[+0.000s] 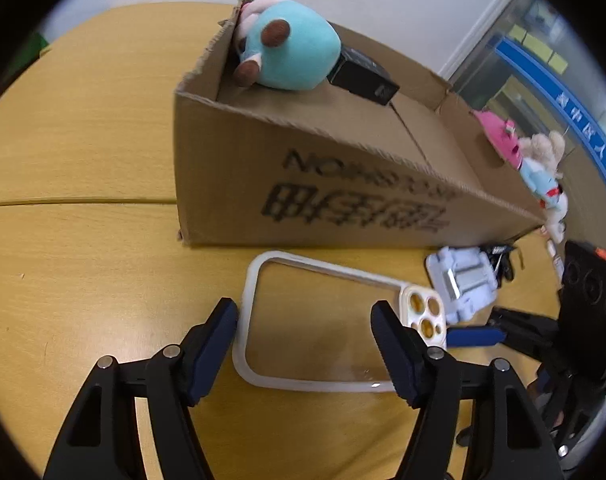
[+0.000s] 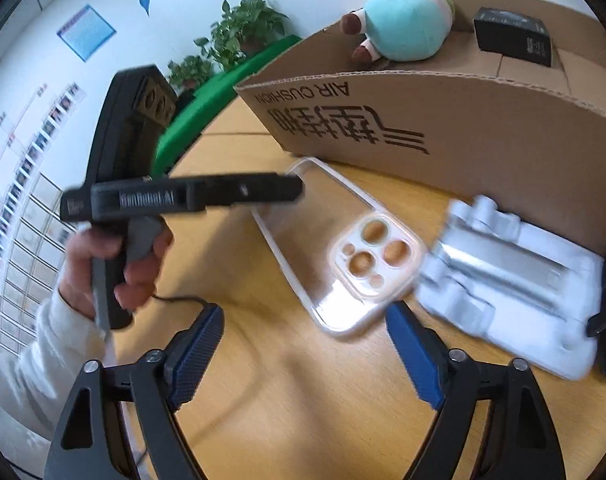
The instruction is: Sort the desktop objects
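Left wrist view: the left gripper (image 1: 305, 320) has its fingers (image 1: 219, 336) spread wide either side of the clear phone case (image 1: 315, 320), lying flat on the desk (image 1: 83, 260) beside the cardboard box (image 1: 343, 184). The right gripper (image 2: 305, 340) is likewise wide apart, holding nothing, near the case's camera end.

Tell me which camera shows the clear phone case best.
Left wrist view: the clear phone case with white rim lies sharp, nearly whole, between the open left gripper fingers. Right wrist view shows it motion-blurred, its far end hidden behind the left gripper's black body.

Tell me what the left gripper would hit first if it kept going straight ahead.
Probably the clear phone case lying flat between the open left gripper fingers; beyond it stands the cardboard box. Depth is uncertain.
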A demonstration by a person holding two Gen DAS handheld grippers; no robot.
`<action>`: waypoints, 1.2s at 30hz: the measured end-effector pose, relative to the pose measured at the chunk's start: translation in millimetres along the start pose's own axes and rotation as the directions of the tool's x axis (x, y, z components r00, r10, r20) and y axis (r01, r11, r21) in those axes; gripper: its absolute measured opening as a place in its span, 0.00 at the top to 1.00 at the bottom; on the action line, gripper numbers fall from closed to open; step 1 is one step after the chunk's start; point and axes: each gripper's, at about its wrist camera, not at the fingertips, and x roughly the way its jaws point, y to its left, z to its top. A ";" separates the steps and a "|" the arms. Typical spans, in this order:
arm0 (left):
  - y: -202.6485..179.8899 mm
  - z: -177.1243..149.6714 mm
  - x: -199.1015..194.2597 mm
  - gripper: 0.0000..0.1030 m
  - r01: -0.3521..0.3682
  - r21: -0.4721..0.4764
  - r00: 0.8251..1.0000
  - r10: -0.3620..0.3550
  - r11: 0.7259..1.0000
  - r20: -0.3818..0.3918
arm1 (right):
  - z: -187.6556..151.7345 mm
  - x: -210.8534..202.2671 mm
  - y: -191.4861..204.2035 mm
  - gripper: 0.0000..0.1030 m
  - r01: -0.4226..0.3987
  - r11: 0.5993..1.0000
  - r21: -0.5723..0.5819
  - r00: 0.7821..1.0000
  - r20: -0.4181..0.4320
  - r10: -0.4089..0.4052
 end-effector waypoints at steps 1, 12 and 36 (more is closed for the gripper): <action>-2.7 -3.6 -3.1 0.34 0.010 -0.005 1.000 -0.010 1.000 0.004 | -1.0 -0.9 0.4 0.15 0.001 1.000 0.007 1.000 0.003 -0.001; -75.4 -44.6 -20.0 0.41 0.186 0.080 0.982 -0.186 0.979 -0.010 | -50.6 -55.1 4.0 0.17 -0.037 0.999 0.004 0.995 0.090 0.036; -101.2 -47.8 -30.2 0.48 0.275 0.158 0.961 -0.278 0.948 -0.006 | -67.6 -85.0 -8.8 0.17 -0.092 0.994 0.055 0.978 0.195 0.080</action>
